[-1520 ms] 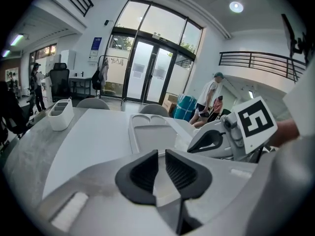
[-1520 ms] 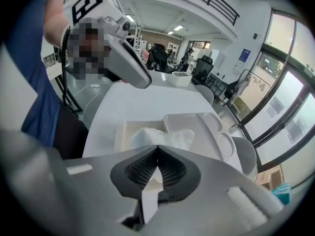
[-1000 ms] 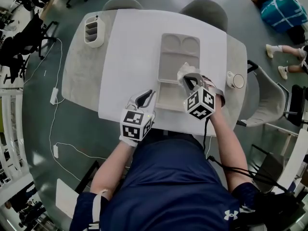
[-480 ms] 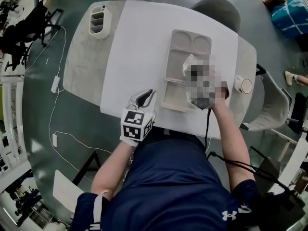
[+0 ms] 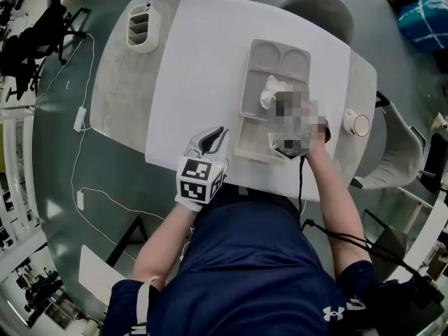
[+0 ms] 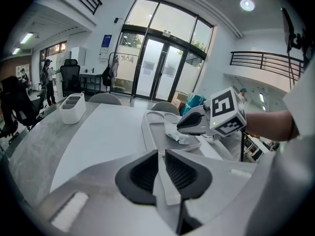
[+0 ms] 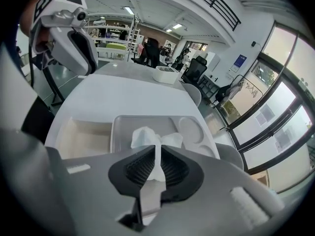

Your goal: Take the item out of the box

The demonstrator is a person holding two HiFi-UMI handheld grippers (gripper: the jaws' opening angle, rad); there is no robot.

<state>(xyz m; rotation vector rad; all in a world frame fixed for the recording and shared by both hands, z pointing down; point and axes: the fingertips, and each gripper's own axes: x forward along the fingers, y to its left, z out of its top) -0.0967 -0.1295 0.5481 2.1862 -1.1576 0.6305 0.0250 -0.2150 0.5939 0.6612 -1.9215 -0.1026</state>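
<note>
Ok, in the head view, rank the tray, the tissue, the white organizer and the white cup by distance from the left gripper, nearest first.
1. Tray: just right of the left gripper, at the table's near side.
2. Tissue: farther right, over the tray's middle.
3. White organizer, at the far left corner, and white cup, at the right edge: too close to call.
</note>
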